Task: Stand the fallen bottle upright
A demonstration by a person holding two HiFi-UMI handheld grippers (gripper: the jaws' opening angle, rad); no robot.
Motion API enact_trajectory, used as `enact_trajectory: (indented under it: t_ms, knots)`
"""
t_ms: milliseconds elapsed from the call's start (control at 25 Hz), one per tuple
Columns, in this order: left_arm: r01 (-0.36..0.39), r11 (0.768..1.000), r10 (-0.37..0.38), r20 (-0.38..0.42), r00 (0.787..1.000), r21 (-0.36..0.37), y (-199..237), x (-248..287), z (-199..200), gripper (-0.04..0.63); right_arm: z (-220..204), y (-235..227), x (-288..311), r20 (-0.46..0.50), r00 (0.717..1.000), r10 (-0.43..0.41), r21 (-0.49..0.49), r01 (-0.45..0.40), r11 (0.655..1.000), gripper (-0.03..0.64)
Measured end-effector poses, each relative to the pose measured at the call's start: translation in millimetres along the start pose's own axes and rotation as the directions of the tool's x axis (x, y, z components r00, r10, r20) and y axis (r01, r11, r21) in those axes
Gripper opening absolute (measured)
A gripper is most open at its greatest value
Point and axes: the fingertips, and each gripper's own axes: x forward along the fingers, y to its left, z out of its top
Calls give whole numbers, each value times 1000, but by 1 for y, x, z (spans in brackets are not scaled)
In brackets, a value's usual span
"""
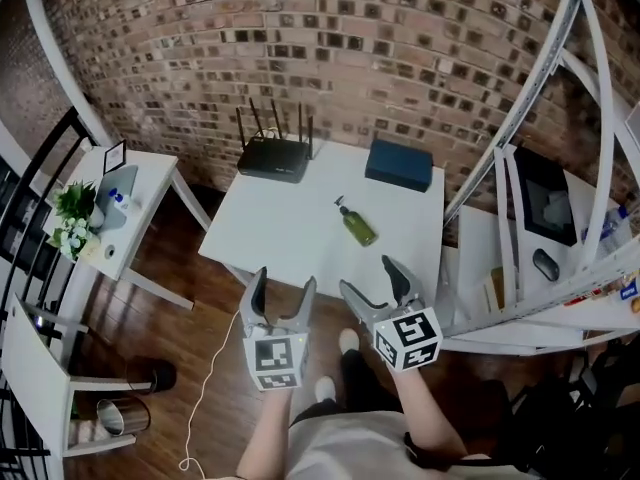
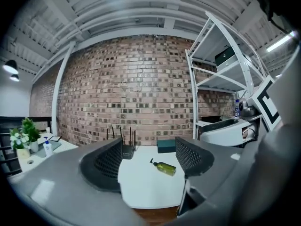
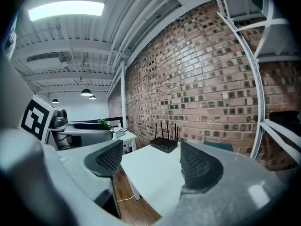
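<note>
**Left claw** (image 1: 285,280) (image 2: 149,157): I read its 2 jaws as standing apart, with nothing between the pads. In the left gripper view the gap frames the bottle (image 2: 164,167), which lies well ahead and untouched.

**Right claw** (image 1: 368,276) (image 3: 148,159): its 2 jaws are likewise apart and empty. The right gripper view shows only the near part of the counter (image 3: 155,173) through the gap.

**Both claws:** in the head view I see them side by side, just short of the counter's near edge, above the wooden floor (image 1: 190,308). Each carries 1 marker cube.

**Bottle** (image 1: 357,225): green with a black pump, it lies on its side on the white counter (image 1: 290,228) (image 2: 146,187), right of the middle. The pump end points toward the far side and the body toward me. It touches nothing else.

**Far edge of the counter:**
- A black router (image 1: 273,156) (image 2: 126,149) (image 3: 164,144) with upright antennas sits at the left.
- A dark blue box (image 1: 399,164) (image 2: 165,146) sits at the right.
- Both are well apart from the bottle, which lies nearer to me, between their 2 positions.

**Surroundings:**
- A brick wall (image 1: 330,48) stands behind the counter.
- A white rack (image 1: 540,168) stands just beside the counter's right edge.
- A smaller counter (image 1: 150,173) to the left carries a potted plant (image 1: 75,213).
- A white cable (image 1: 205,388) trails across the floor.
</note>
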Motion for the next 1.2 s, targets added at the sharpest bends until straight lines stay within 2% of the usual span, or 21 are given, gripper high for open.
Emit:
enact_trajectory:
  t_ms: [280,480,560,680,800,1000,1120,1200]
  knots:
    - [39,998,-42,-63,997,-51,6,106,-11,367,8,-70,78,-2,1000,-7,4,7,1000,371]
    - [28,1000,-28,-48,998,-13,18,198,3,364,23,-142,143,-8,1000,-11,29,11,1000,371]
    - [27,999,-29,-72,997,-20,20,229,-1,360,17,-163,169,-48,999,5,36,-3,999,371]
    - [46,997,-54,-148,987,-56,18,263,-23,358,-13,-182,209,-152,987,44,58,-36,998,371]
    - [46,997,-57,-220,974,-57,23,286,-56,357,-56,-186,238,-258,962,85,83,-65,994,371]
    - [55,995,-76,-305,949,-78,31,309,-103,354,-119,-184,265,-431,889,152,109,-116,987,371]
    - [69,993,-99,-340,935,-98,36,323,-124,353,-143,-185,284,-490,849,196,132,-149,980,277]
    - [76,991,-112,-359,927,-115,40,331,-136,353,-159,-183,299,-536,815,222,155,-163,974,237]
